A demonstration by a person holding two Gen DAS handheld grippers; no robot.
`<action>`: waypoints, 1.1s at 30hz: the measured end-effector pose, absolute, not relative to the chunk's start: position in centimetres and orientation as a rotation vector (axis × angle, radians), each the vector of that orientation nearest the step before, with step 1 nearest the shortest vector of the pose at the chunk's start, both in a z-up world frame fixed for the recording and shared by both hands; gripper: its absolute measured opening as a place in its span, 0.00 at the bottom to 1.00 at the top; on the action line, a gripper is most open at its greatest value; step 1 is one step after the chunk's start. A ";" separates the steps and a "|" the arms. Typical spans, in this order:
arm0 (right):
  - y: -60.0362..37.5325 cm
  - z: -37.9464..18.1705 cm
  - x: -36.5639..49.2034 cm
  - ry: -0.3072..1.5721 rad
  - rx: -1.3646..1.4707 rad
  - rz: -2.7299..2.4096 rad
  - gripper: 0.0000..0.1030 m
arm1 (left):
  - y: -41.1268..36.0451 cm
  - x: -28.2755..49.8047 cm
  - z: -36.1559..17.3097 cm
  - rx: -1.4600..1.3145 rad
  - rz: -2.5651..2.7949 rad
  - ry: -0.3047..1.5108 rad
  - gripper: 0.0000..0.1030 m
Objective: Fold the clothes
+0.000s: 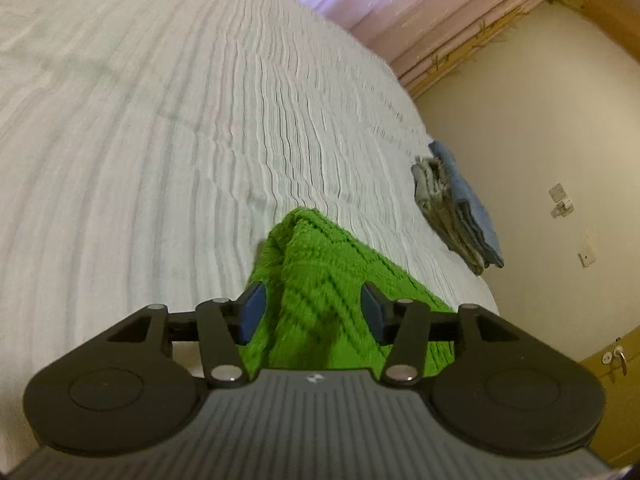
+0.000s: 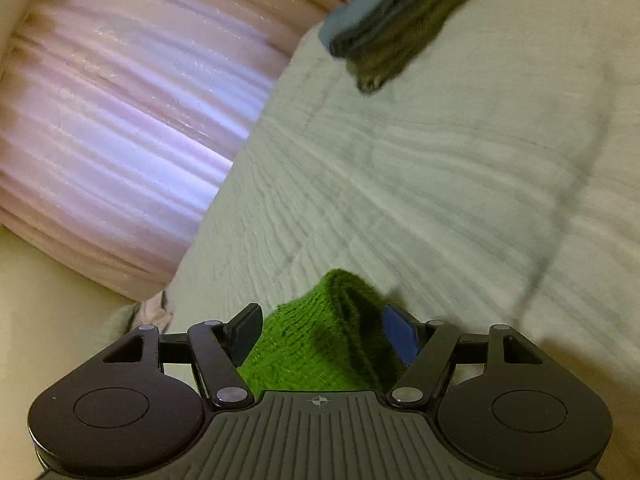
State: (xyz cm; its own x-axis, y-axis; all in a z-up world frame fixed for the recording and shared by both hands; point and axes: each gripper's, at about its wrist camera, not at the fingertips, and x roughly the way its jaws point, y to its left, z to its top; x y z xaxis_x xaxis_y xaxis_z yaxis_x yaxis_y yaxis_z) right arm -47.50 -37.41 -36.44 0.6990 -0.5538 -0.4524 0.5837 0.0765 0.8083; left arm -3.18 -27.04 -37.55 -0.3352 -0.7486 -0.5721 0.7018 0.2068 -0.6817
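Both grippers hold the green knit garment (image 1: 320, 292) bunched between their fingers: the left gripper (image 1: 312, 312) has its jaws part-closed on a thick ridge of it, the right gripper (image 2: 320, 336) likewise, so it hangs lifted above the white ribbed bedspread (image 1: 160, 120). A folded stack (image 1: 456, 208) of grey-beige and blue pieces lies at the far right edge of the bed, beyond the garment. So some clothes lie folded, while the green one shows no finished fold; its full shape is hidden below the grippers.

left tool (image 1: 312, 312) | black linkage, blue pads, silver pivot screws, ribbed grey body | right tool (image 2: 322, 338) same
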 end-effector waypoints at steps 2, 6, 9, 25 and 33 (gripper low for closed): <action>-37.6 -37.5 -47.1 0.022 1.255 -0.854 0.13 | -28.7 -3.4 -38.6 -0.038 -1.463 1.264 0.36; -35.9 -38.1 -47.3 0.015 1.200 -0.904 0.11 | -29.2 -3.7 -39.6 -0.028 -1.486 1.267 0.10; -35.1 -37.8 -45.8 0.135 1.058 -0.985 0.11 | -29.0 -4.0 -39.7 0.004 -1.498 1.208 0.10; -34.2 -34.3 -36.5 0.462 0.533 -1.062 0.38 | -30.0 -8.4 -35.1 0.188 -1.586 0.849 0.19; -32.5 -34.7 -38.4 0.463 0.562 -1.085 0.38 | -30.1 -9.9 -37.7 0.310 -1.572 0.783 0.18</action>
